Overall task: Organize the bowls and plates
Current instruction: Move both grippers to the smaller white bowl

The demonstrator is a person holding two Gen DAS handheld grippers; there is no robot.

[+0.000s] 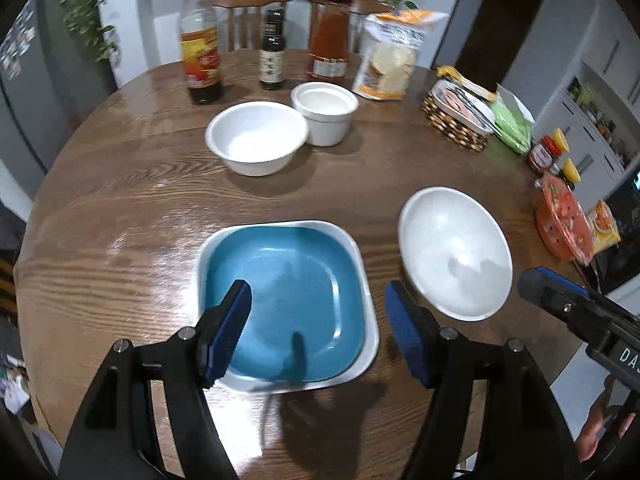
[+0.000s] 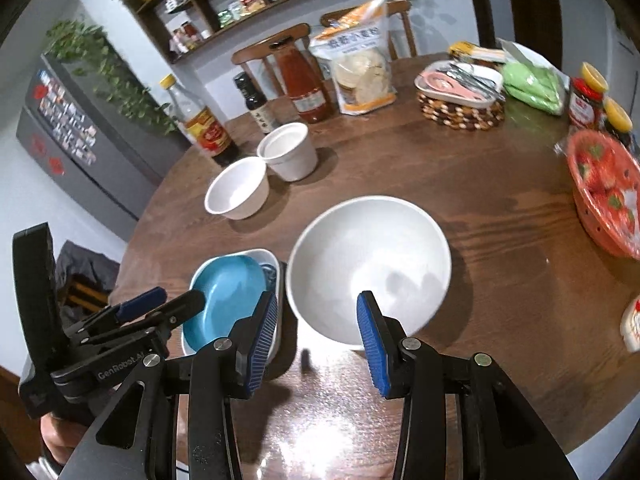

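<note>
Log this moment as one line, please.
left gripper: open over blue plate | right gripper: open near large white bowl | blue plate stacked in white dish

The left gripper (image 1: 320, 332) hangs with its blue-padded jaws spread wide and nothing between them; the right gripper (image 2: 318, 340) likewise gapes, seemingly empty.

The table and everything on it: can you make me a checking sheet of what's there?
Surface: round brown wooden table, glossy.
Job's things: blue square plate stacked inside white square plate; wide white bowl beside them; small white bowl touching white ribbed cup.
Clutter: three sauce bottles, cracker bag, woven basket, orange strawberry colander.
Grippers: left gripper open, empty; right gripper open, empty.
Cables: nothing seen.
Surroundings: wooden chairs, shelves, fridge.
</note>
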